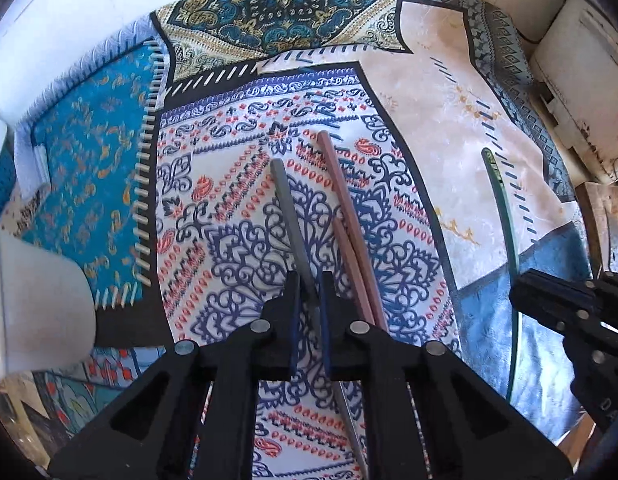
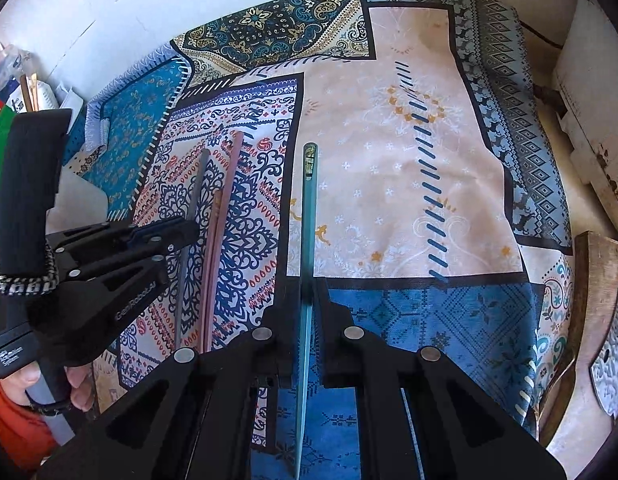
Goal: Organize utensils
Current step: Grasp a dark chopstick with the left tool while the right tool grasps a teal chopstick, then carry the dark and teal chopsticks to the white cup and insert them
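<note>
Black tongs point(image 1: 309, 292) around grey chopstick point(image 1: 287, 208)

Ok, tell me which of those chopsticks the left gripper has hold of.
The grey chopstick. It runs between the left gripper pads, while the two pink chopsticks lie beside it on the cloth, and the green chopstick is in the right gripper.

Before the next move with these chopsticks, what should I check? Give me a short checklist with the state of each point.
1. Left gripper fingers closed on the grey chopstick: ok.
2. Right gripper fingers closed on the green chopstick: ok.
3. Two pink chopsticks free on the patterned cloth, beside the grey one, not gripped: ok.
4. The two grippers stay apart from each other: ok.
5. White container at the left is open and ready to receive: cannot tell.
</note>
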The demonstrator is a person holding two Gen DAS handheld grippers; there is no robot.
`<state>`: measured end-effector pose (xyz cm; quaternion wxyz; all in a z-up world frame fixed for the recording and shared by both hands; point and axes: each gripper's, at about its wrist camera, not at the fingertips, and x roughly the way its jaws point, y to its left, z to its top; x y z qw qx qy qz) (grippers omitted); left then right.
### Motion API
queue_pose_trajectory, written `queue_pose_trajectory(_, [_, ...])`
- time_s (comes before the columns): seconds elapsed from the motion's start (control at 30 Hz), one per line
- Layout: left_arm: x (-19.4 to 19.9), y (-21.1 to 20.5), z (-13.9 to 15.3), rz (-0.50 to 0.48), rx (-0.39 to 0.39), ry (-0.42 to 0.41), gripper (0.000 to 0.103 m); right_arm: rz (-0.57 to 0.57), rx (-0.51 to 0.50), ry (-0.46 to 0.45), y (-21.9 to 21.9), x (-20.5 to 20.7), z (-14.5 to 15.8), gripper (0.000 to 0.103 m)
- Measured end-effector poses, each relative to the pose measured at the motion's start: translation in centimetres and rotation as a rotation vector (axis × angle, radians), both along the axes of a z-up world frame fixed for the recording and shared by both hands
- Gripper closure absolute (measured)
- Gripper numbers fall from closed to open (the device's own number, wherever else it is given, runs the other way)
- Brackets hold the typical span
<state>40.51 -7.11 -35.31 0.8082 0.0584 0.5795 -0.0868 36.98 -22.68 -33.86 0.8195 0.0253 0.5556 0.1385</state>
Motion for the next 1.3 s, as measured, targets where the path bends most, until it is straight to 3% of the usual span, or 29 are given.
queue_pose_trajectory(0.47, [0.9,-0.5,0.6,-0.066,-0.037,0.003,0.099,-0.005,0.023,-0.045,-0.2,-0.8,1.8,0.097])
queue_pose_trajectory(0.9, [-3.4,2.1,7.4,-0.077,-0.168,-0.115,0.099,-0.011,0.034,-0.133,1.0,-2.6,5.3,0.098])
queue_pose_trajectory(1.3, [-6.5,3.6,12.7,-0.107,-0.23,-0.232,0.099,-0.017,0.027,-0.227,3.0,-4.0,9.1,0.101])
